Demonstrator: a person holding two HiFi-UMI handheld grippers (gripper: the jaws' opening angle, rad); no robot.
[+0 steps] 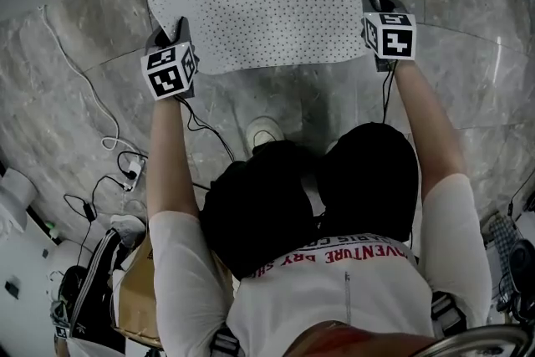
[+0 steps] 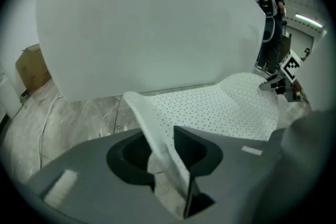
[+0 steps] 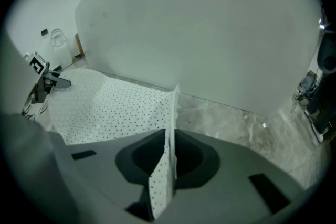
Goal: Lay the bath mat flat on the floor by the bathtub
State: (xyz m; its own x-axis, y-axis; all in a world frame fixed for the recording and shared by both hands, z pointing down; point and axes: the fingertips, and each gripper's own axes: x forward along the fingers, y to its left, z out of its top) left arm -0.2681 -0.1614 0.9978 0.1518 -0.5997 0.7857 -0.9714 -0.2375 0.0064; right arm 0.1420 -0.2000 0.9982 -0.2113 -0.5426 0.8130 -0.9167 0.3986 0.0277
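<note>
Head view, placing step, judged near its end. Bathtub (image 2: 147, 23) wall ahead, with marble floor (image 1: 75, 88) at its foot. Bath mat (image 1: 259, 0) is spread flat beside the tub, only its 2 near corners raised. Right gripper (image 1: 373, 6) is pinched tight on 1 corner. Left gripper (image 1: 180, 31) has its jaws slightly apart, the other corner standing loose between them (floor shows through the gap). Next move, by my reading: free both corners and back out low so the edge settles unwrinkled.
</note>
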